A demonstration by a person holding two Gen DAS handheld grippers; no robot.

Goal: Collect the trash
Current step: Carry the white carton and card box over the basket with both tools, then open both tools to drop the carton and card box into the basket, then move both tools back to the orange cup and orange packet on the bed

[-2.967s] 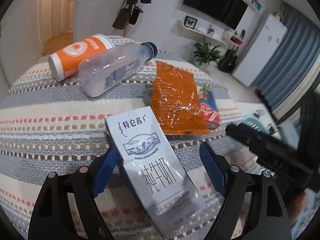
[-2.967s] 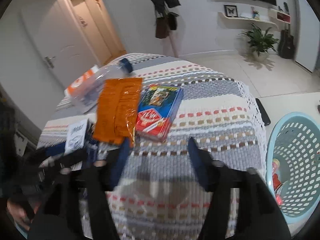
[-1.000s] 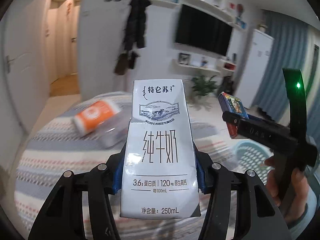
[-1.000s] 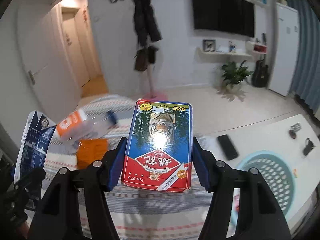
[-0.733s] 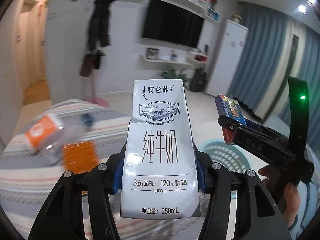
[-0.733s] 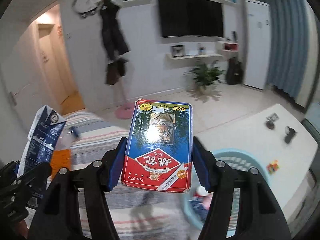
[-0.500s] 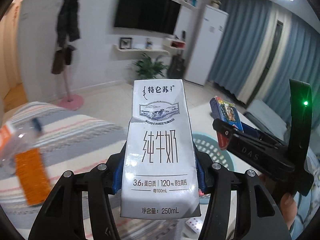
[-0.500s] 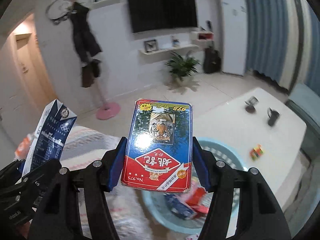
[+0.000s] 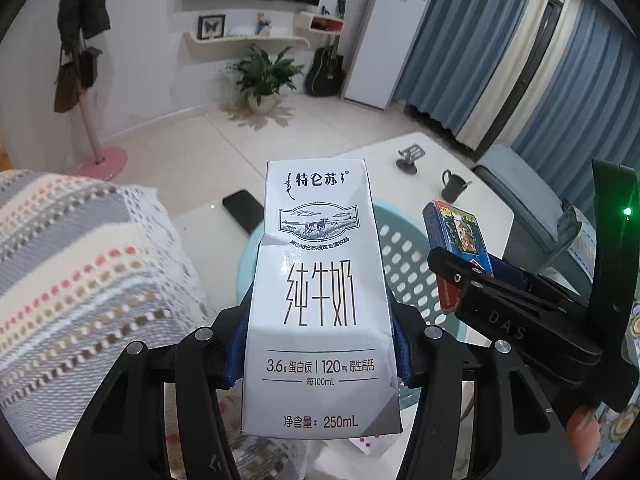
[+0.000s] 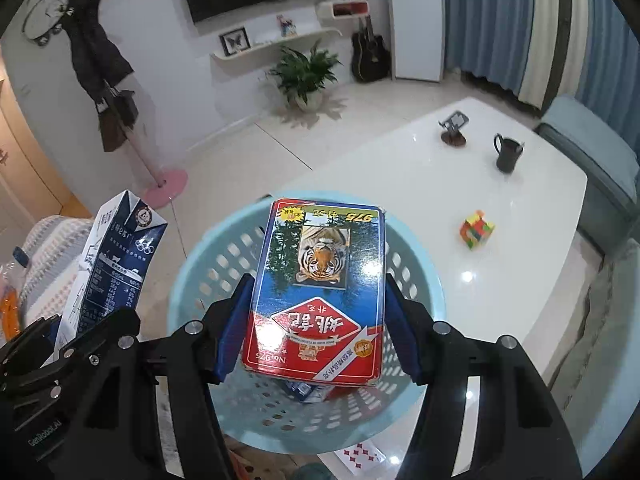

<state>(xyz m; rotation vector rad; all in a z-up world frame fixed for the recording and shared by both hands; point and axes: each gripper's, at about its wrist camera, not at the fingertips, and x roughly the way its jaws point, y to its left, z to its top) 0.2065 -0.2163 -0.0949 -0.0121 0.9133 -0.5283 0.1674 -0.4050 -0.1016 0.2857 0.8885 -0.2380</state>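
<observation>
- Presently, left side first: the left gripper [image 9: 318,354] is pinching a white 250 mL milk carton [image 9: 320,292] across its lower body, blue pads pressed on both side panels. Carton stands upright in the jaws, above the near rim of the pale blue laundry-style basket [image 9: 404,264].
- Carton handling, judged: the face is creased partway up and the lower edges look dented, so it is probably empty or near empty — light, thin card that gives under pressure. The low grip on the narrow sides seems sound; squeezing the broad printed faces would likely buckle it.
- Striped knitted tablecloth [image 9: 80,264] lies to the left of the carton; a dark phone [image 9: 244,210] rests on the white table behind it.
- Right side: the right gripper [image 10: 316,322] is clamped on a red-and-blue playing-card box [image 10: 320,292] with a tiger picture, pads on its two long edges. Box hangs directly over the basket's [image 10: 192,276] opening; some rubbish already lies at the bottom.
- Box handling, judged: glossy, so possibly slippery; stiff if full of cards, crushable if empty. Edge grip near the lower half looks adequate.
- Rubik's cube [image 10: 476,234] and black mug [image 10: 508,156] sit on the table, well apart from the basket.
</observation>
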